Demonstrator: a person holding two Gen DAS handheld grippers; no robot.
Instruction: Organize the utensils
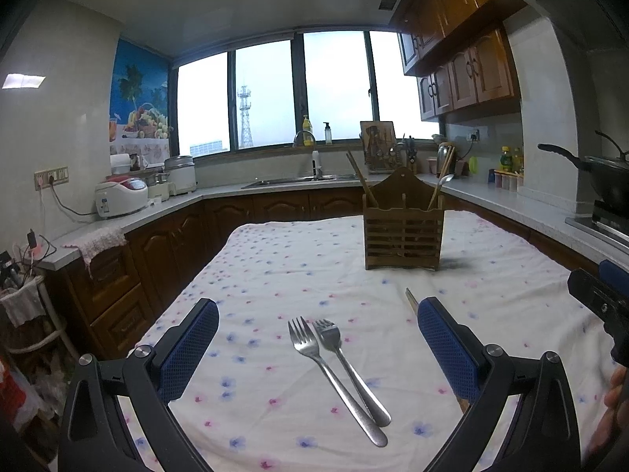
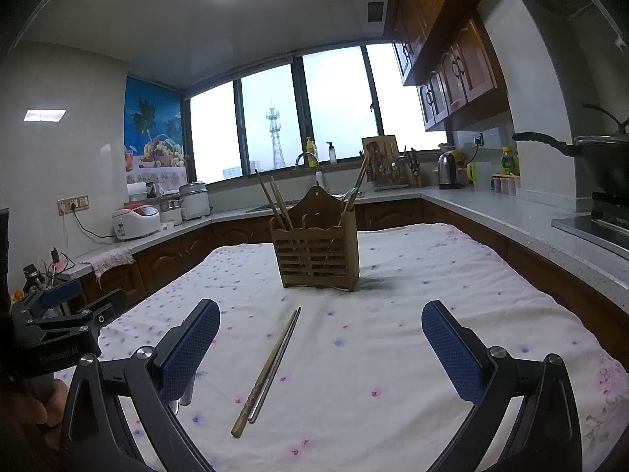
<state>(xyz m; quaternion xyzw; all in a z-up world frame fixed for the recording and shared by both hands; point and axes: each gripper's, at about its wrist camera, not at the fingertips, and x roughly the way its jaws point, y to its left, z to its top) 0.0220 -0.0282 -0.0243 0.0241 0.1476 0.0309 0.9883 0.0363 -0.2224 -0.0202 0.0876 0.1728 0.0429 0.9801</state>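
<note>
Two steel forks [image 1: 338, 373] lie crossed at the handles on the flowered tablecloth [image 1: 275, 275], between the fingers of my open left gripper [image 1: 318, 314], which holds nothing. A pair of chopsticks [image 2: 271, 365] lies on the cloth between the fingers of my open right gripper [image 2: 320, 316], nearer its left finger. The wooden slatted utensil holder [image 1: 403, 232] stands upright further back; in the right wrist view the holder [image 2: 316, 255] has chopsticks in its left slot and a spoon with a stick in its right slot. One chopstick tip [image 1: 412, 299] peeks out beside the left gripper's right finger.
The right gripper's body [image 1: 601, 306] shows at the right edge, the left one's body [image 2: 59, 330] at the left edge, each with a hand behind it. Counters with rice cookers [image 1: 120, 196], a sink [image 1: 298, 181] and a wok [image 1: 605, 173] surround the table.
</note>
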